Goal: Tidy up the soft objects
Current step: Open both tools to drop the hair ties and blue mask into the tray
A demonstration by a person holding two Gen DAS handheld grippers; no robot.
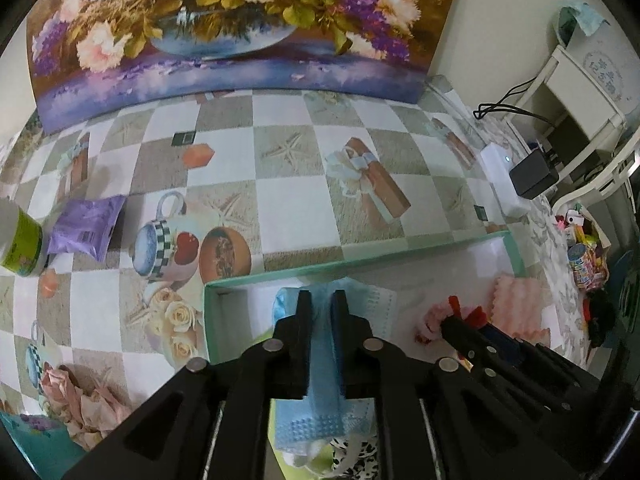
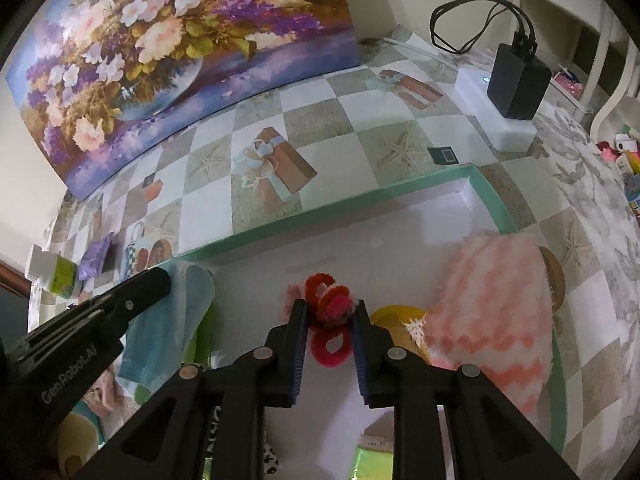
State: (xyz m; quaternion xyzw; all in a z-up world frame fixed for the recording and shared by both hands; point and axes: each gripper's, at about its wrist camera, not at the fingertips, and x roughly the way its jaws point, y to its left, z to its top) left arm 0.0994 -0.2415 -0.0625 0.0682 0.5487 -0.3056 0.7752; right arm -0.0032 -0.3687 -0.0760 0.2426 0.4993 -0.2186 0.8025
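Observation:
A shallow white box with a teal rim (image 1: 360, 260) lies on the patterned tablecloth. My left gripper (image 1: 322, 296) points down into its left part, shut on a light blue cloth (image 1: 320, 360) that fills the gap between the jaws and drapes below them. My right gripper (image 2: 330, 306) is over the middle of the box (image 2: 320, 208), shut on a bundle of red and pink fuzzy hair ties (image 2: 330, 292); one more red loop hangs lower between the jaws. A pink and white fluffy cloth (image 2: 492, 300) lies in the box's right part. The blue cloth (image 2: 168, 320) also shows beside the left gripper's finger (image 2: 156, 280).
A flower painting (image 1: 240, 28) leans against the back wall. A purple packet (image 1: 84, 228) and a green-labelled jar (image 1: 20, 244) sit at the left. A white device with a black adapter (image 2: 516, 80) stands at the right rear. Crumpled pink paper (image 1: 80, 400) lies near left.

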